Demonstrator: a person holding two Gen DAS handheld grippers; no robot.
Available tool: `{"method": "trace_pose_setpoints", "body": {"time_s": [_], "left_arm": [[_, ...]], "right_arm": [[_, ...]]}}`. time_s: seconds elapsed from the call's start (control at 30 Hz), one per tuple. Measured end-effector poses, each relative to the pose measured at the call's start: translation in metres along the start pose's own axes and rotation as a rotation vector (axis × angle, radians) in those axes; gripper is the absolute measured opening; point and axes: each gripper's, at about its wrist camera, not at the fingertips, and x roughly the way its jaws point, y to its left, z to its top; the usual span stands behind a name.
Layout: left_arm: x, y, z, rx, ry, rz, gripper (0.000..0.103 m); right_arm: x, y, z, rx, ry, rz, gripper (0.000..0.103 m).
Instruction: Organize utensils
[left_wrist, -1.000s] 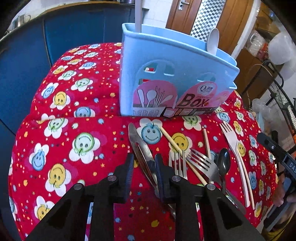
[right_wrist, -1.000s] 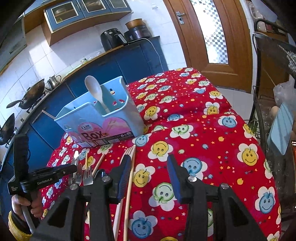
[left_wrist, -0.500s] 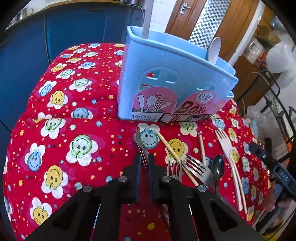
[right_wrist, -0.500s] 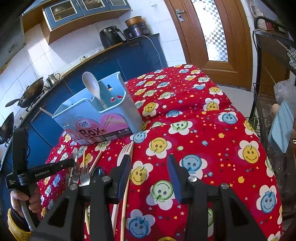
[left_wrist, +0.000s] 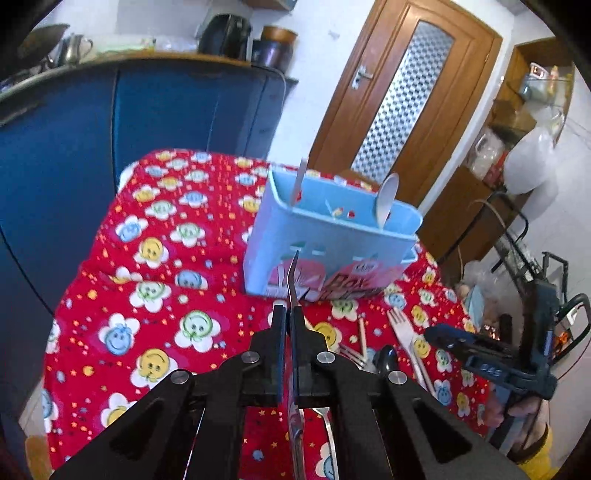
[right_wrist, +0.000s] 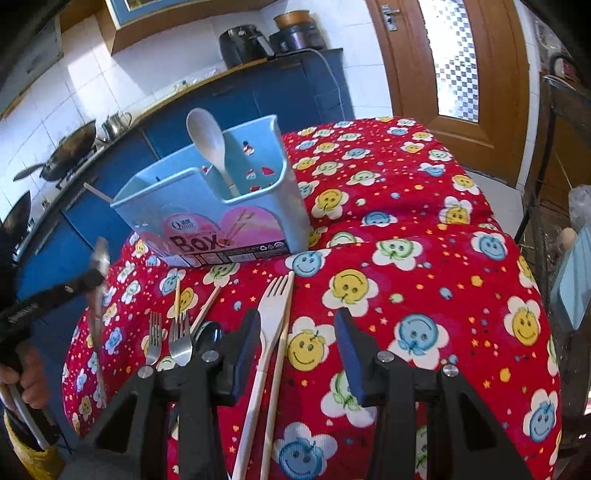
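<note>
My left gripper (left_wrist: 289, 314) is shut on a metal table knife (left_wrist: 292, 280), lifted off the cloth, its blade pointing at the light blue utensil box (left_wrist: 328, 243). The box holds a white spoon (left_wrist: 386, 197) and a stick. In the right wrist view the knife (right_wrist: 96, 295) hangs in the left gripper at far left. My right gripper (right_wrist: 297, 332) is open and empty, low over a white plastic fork (right_wrist: 271, 325) and a chopstick (right_wrist: 279, 354). Two metal forks (right_wrist: 173, 336), a dark spoon (right_wrist: 208, 334) and chopsticks (right_wrist: 205, 306) lie in front of the box (right_wrist: 221, 214).
The table wears a red smiley-flower cloth (right_wrist: 424, 295) that drops away at its edges. Blue kitchen cabinets (left_wrist: 110, 122) stand behind it, a wooden door (left_wrist: 399, 99) at the back right. A metal rack (right_wrist: 554, 166) stands close to the table's right side.
My left gripper closed on the knife, raised it off the cloth and tilted it up towards the box. The right gripper stayed open and moved a little closer to the white fork.
</note>
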Motion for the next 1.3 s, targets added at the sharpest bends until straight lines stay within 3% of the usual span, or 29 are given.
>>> {"method": "trace_pose_setpoints", "body": {"time_s": [0.17,0.43,1.0,1.3], "left_arm": [[-0.011,0.000,-0.002,0.008,-0.029,-0.005,0.002],[-0.013,0.007,-0.002,-0.018,-0.038,-0.011,0.002],[-0.021,0.002,-0.001,-0.003,-0.065,-0.030,0.002],[-0.036,-0.008,0.006,0.027,-0.148,-0.030,0.002]], "right_arm": [[0.012,0.010,0.006,-0.048,0.049,-0.007,0.039],[0.026,0.025,0.006,-0.118,0.112,0.010,0.011],[0.052,0.039,0.021,-0.168,0.216,0.024,0.007],[0.013,0.039,0.017,-0.129,0.090,0.086,0.006]]}}
